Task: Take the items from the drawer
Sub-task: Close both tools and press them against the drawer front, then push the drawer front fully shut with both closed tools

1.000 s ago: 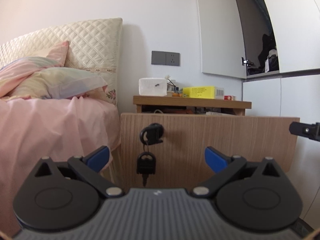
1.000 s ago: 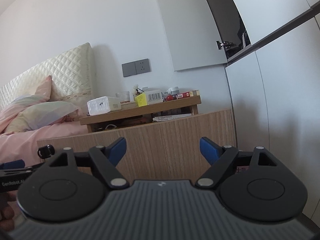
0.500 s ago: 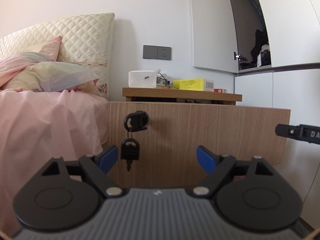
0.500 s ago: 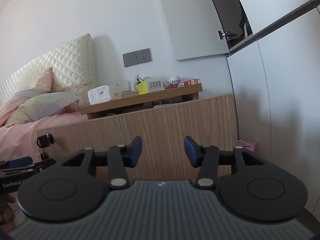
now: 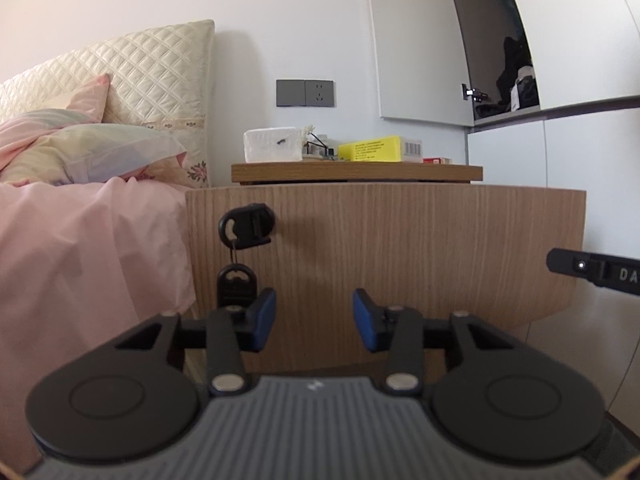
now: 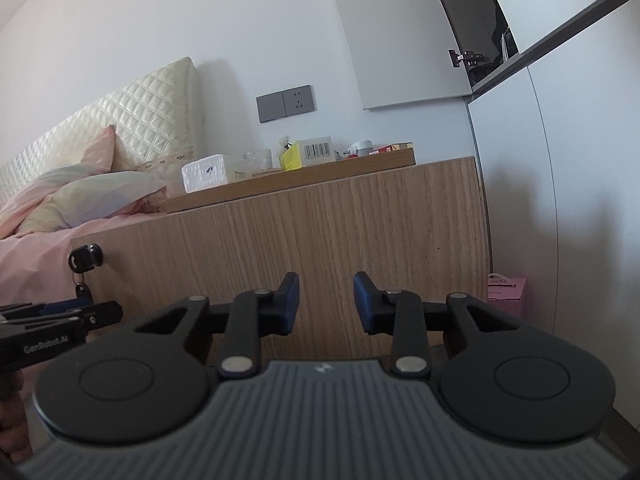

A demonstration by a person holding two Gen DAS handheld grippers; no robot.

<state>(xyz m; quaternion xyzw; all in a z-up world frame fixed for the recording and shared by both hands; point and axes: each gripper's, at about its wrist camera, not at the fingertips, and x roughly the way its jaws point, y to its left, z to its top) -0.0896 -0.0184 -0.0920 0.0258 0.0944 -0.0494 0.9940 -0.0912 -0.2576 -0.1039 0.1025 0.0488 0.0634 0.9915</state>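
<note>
Two blue pads of our left claw [image 5: 314, 320] stand apart with nothing between them, facing the wooden drawer front [image 5: 400, 248]; a black key [image 5: 246, 226] sits in its lock, a second key dangling below. From the right wrist, our right claw [image 6: 326, 300] is also parted and empty before the same drawer front [image 6: 320, 232], the left claw's tips [image 6: 80, 312] showing at left.
</note>
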